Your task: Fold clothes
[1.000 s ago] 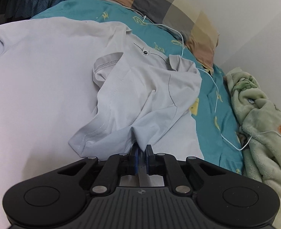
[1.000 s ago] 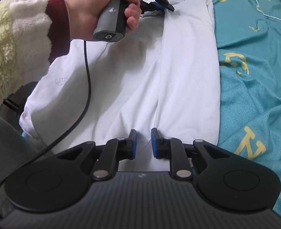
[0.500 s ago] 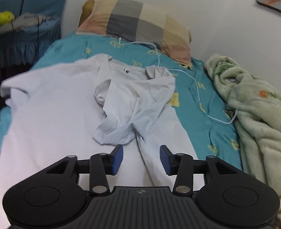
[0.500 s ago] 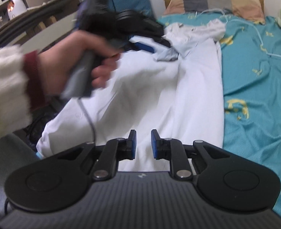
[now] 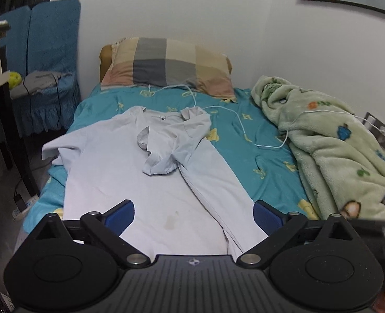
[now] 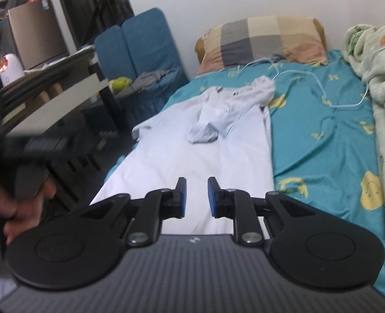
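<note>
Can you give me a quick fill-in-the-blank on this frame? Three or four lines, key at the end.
1. The white shirt lies on a bed with a ____ sheet.
2. At the head of the bed lies a checked ____.
3. The left claw holds ____.
4. The white cable runs from the pillow across the sheet to the green ____.

Missing words: teal; pillow; nothing; blanket

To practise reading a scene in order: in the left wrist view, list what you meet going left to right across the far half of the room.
Blue chair → checked pillow → white cable → green fleece blanket.
</note>
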### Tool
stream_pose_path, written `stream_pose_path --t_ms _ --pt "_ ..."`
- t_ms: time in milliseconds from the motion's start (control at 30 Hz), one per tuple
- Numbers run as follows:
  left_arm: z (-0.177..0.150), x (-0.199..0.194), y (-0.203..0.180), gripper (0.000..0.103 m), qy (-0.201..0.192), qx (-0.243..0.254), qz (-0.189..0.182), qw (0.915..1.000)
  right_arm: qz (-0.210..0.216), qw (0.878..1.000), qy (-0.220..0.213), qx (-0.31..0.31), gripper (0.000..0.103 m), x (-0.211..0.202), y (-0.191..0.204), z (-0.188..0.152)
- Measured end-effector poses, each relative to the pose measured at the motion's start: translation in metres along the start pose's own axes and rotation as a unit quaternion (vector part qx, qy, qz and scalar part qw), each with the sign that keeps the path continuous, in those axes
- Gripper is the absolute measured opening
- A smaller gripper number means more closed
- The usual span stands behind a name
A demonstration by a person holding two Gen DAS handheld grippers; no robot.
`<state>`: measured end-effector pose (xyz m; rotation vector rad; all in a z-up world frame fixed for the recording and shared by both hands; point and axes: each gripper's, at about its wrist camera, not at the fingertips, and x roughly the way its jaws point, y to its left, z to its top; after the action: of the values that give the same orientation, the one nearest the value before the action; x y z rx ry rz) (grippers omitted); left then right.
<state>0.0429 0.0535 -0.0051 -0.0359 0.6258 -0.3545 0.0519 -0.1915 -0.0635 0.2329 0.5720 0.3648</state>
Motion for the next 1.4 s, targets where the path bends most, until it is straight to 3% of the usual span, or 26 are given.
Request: stream_pose_path --t_ms 167,267,367,433,467,567,667,733,800,967,1067,1133,1267,1400 --pt "-0.016 -0.006 -0.001 0.103 -0.016 -0.007 -0.005 0.9998 -0.024 1.0 -0.016 0.006 0.022 -0.006 0.0 0.019" --pt "-0.012 -0.002 0.006 0.103 -0.025 -0.015 0.006 0.9996 -0.039 0.999 -0.028 -0.009 0.028 -0.006 0.006 0.037" --pt "-0.01 -0.001 0.017 0.103 -0.026 -0.029 0.011 0.9992 -0.038 0.998 -0.052 -0.008 0.053 -0.001 0.008 0.053" --pt "-0.011 0.001 0.024 0.103 -0.016 -0.038 0.016 0.999 -0.037 0.997 -0.064 0.001 0.082 0.007 0.007 0.056" --pt "-0.012 0.001 0.028 0.103 -0.011 -0.045 0.017 0.9988 -0.039 0.997 -0.067 0.007 0.085 0.011 0.005 0.056" --pt "-0.011 0.004 0.044 0.103 -0.004 -0.072 0.024 0.9971 -0.045 0.997 -0.052 0.016 0.086 0.026 0.0 0.046" --pt "-0.002 0.012 0.07 0.103 -0.002 -0.132 0.029 0.9908 -0.045 0.998 -0.024 0.02 0.086 0.036 -0.006 0.033" --pt "0.007 0.02 0.095 0.103 -0.004 -0.192 0.033 0.9807 -0.046 0.999 -0.008 0.025 0.086 0.038 -0.01 0.028" --pt "0.016 0.034 0.125 0.103 -0.001 -0.259 0.043 0.9649 -0.041 0.998 0.003 0.042 0.086 0.039 -0.015 0.025" --pt "0.021 0.08 0.213 0.103 -0.003 -0.426 0.065 0.9022 -0.026 0.997 0.021 0.076 0.086 0.045 -0.022 0.02" --pt "0.02 0.113 0.253 0.101 -0.016 -0.469 0.062 0.8811 -0.026 0.995 0.03 0.09 0.086 0.049 -0.025 0.017" --pt "0.022 0.136 0.271 0.099 -0.026 -0.479 0.052 0.8757 -0.026 0.994 0.036 0.096 0.086 0.053 -0.026 0.015" --pt "0.029 0.181 0.294 0.095 -0.041 -0.468 0.056 0.881 -0.03 0.993 0.05 0.103 0.086 0.066 -0.03 0.012" --pt "0.028 0.225 0.314 0.081 -0.039 -0.468 0.043 0.882 -0.037 0.992 0.06 0.108 0.086 0.08 -0.034 0.009"
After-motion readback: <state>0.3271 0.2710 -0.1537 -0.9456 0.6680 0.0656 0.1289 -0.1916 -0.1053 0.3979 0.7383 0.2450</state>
